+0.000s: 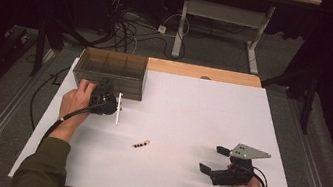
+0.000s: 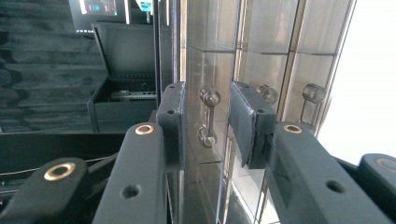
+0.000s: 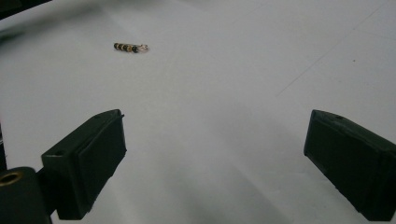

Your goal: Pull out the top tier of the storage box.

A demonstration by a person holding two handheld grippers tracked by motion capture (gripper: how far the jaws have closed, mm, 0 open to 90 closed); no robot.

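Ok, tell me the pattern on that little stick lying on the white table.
Black and yellowish bands on the stick, clearest in the right gripper view.

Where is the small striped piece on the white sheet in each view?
High view: the small striped piece lies on the white sheet, left of centre, lower half.
Right gripper view: upper left, far ahead of the jaws.
Left gripper view: this camera faces the clear drawer box instead.
Shared landmark: the white sheet, bright at the right edge of the left gripper view.

The small dark beaded piece [image 1: 141, 143] on the white counter [image 1: 189, 127] is too small to identify; the left tongs [image 1: 111, 101] hide part of the clear plastic compartment box [image 1: 113, 67].
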